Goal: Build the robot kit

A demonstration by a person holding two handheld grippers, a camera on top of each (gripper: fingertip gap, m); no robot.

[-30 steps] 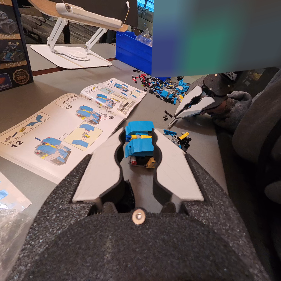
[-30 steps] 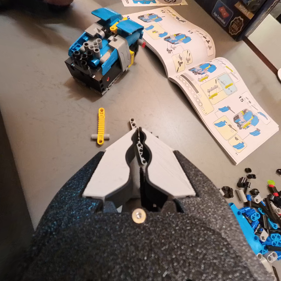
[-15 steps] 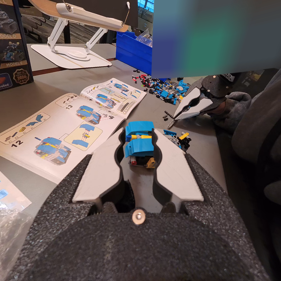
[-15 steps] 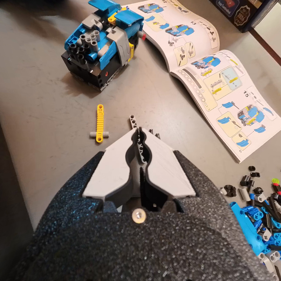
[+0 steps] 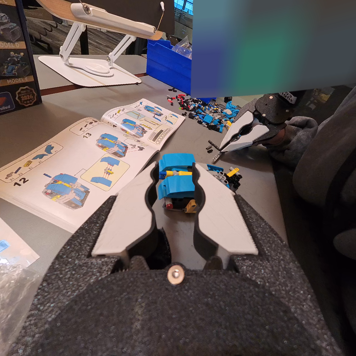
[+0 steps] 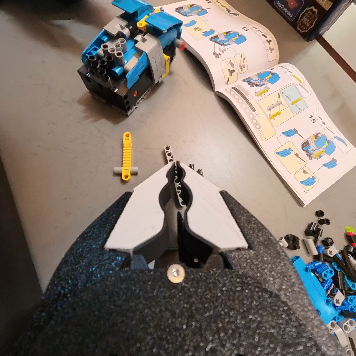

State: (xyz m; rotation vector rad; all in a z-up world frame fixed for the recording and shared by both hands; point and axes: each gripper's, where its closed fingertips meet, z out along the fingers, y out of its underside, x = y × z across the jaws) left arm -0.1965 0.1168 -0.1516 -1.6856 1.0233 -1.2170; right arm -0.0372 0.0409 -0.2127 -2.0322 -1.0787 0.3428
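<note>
A partly built blue, grey and black brick vehicle [image 5: 176,185] stands on the grey table. It shows between the spread fingers of my left gripper [image 5: 174,164], which is open and close behind it. In the right wrist view the vehicle [image 6: 131,61] is at the upper left with nothing gripping it. My right gripper [image 6: 175,162] is shut on a thin grey beam with holes [image 6: 168,154], whose end sticks out past the tips near the table. The right gripper [image 5: 221,150] also shows in the left wrist view. A yellow toothed piece with a grey pin [image 6: 126,156] lies just left of it.
An open instruction booklet [image 5: 77,154] [image 6: 269,96] lies beside the vehicle. A pile of loose parts [image 5: 208,115] [image 6: 331,269] lies to the right, and two small black pins [image 6: 195,168] by the right fingertips. A blue bin [image 5: 167,65], white stand [image 5: 90,71] and dark box [image 5: 17,57] stand behind.
The right gripper has shifted only slightly, still shut on the grey beam. The left gripper and the vehicle have not moved.
</note>
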